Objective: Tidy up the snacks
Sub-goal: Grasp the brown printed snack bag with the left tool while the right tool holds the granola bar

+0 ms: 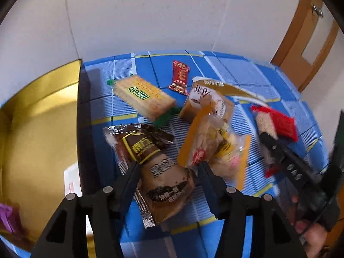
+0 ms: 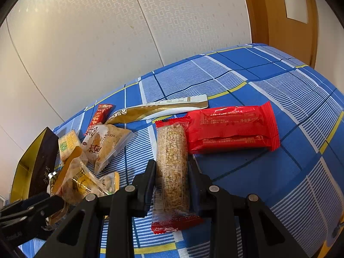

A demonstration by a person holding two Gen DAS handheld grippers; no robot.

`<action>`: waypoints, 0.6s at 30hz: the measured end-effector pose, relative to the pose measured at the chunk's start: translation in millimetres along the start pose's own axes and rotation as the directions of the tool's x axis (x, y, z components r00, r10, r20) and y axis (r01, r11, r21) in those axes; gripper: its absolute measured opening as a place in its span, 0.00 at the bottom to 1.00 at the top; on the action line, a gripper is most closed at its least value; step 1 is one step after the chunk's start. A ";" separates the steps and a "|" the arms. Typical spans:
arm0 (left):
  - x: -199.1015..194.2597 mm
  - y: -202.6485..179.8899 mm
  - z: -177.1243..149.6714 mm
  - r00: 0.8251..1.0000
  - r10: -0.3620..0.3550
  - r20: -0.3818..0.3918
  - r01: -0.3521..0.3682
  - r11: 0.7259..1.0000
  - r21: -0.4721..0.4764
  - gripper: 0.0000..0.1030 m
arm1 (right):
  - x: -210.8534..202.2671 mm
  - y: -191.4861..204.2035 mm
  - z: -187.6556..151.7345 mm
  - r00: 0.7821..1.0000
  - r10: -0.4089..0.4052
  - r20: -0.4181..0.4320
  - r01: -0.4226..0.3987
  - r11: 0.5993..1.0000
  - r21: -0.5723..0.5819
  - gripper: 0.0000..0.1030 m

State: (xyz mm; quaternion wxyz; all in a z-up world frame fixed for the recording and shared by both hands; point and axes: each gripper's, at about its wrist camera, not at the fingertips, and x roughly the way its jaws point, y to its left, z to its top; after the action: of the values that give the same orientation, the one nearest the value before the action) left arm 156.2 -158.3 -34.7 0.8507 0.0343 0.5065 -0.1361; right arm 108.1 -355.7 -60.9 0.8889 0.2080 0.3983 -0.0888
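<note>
The right claw [image 2: 172, 179] pinches the grain bar [image 2: 172, 167] across its long axis, which runs straight ahead of the claw. The left claw [image 1: 169, 168], spread, straddles the brown snack packet [image 1: 159, 172], nearer the gold-lined box [image 1: 43, 129] at left.

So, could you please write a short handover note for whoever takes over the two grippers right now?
Right gripper: shut on the clear-wrapped grain bar with red ends, still on the blue checked cloth.
Left gripper: open astride the brown foil snack pack, not clamped.
Gold-lined black box sits left of the pile; a purple packet lies inside.
Still on the cloth: yellow cracker pack with green ends, small red candy wrapper, red flat packet, gold sachet, clear orange-striped bags.
Left: nearly all snacks.
</note>
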 end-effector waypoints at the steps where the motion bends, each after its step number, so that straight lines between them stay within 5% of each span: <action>1: 2.6 -2.6 -0.9 1.000 0.018 0.001 -0.018 1.000 0.023 0.55 | -0.1 0.0 0.0 1.000 0.000 0.000 0.000 1.000 0.000 0.29; 8: -5.7 -14.5 -17.6 0.997 -0.028 0.076 0.016 0.988 0.152 0.41 | 0.1 -0.1 0.1 1.000 0.000 0.000 0.000 1.000 0.001 0.29; 11: -13.1 -12.6 -25.3 0.994 -0.075 0.080 0.064 0.989 0.137 0.39 | 0.3 -0.5 0.3 1.000 0.001 0.000 -0.001 1.000 0.003 0.29; 18: -0.9 -15.5 -14.1 0.999 -0.034 0.039 0.029 0.992 0.124 0.57 | 0.8 1.6 0.0 1.000 -0.003 0.002 0.003 1.000 0.001 0.29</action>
State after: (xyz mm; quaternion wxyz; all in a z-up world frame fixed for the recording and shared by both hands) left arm 139.6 -170.2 -39.5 0.8549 0.0762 0.4800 -0.1813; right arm 109.2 -354.3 -61.0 0.8892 0.2076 0.3975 -0.0905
